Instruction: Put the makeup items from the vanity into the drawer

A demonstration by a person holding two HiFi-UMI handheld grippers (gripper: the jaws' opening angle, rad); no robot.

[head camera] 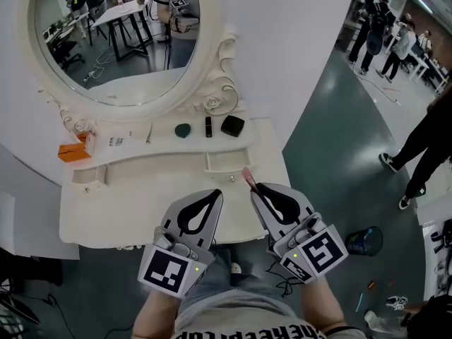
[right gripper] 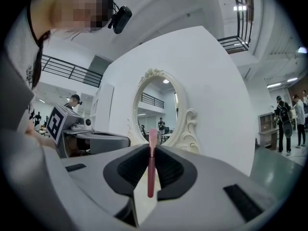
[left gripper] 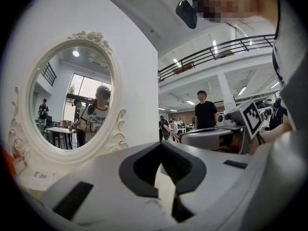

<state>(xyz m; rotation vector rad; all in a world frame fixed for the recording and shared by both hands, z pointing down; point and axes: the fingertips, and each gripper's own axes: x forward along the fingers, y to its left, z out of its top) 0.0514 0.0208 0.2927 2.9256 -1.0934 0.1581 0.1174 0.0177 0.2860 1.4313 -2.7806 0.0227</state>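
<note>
the right gripper (head camera: 254, 188) is clamped on a thin pink stick (head camera: 248, 177). in the right gripper view its jaws (right gripper: 152, 149) press the stick (right gripper: 151, 170) from both sides, and the stick stands upright between the dark pads, with its top end above the jaw tips. in the head view the end of the stick points from the tips toward 11 o'clock, over the front part of the white vanity (head camera: 127, 214).

the left gripper (head camera: 216, 193) has its jaws together and nothing is between them; the left gripper view (left gripper: 161, 147) shows the tips meeting.

a small drawer (head camera: 226, 163) appears pulled out, just past the stick at 11 o'clock from the right gripper. farther at 11 o'clock, on the shelf under the oval mirror (head camera: 120, 41), lie a dark green round compact (head camera: 183, 130), a black tube (head camera: 208, 126) and a black square case (head camera: 232, 125), side by side and apart from each other. an orange box (head camera: 73, 152) sits at the shelf's 9 o'clock end.
</note>
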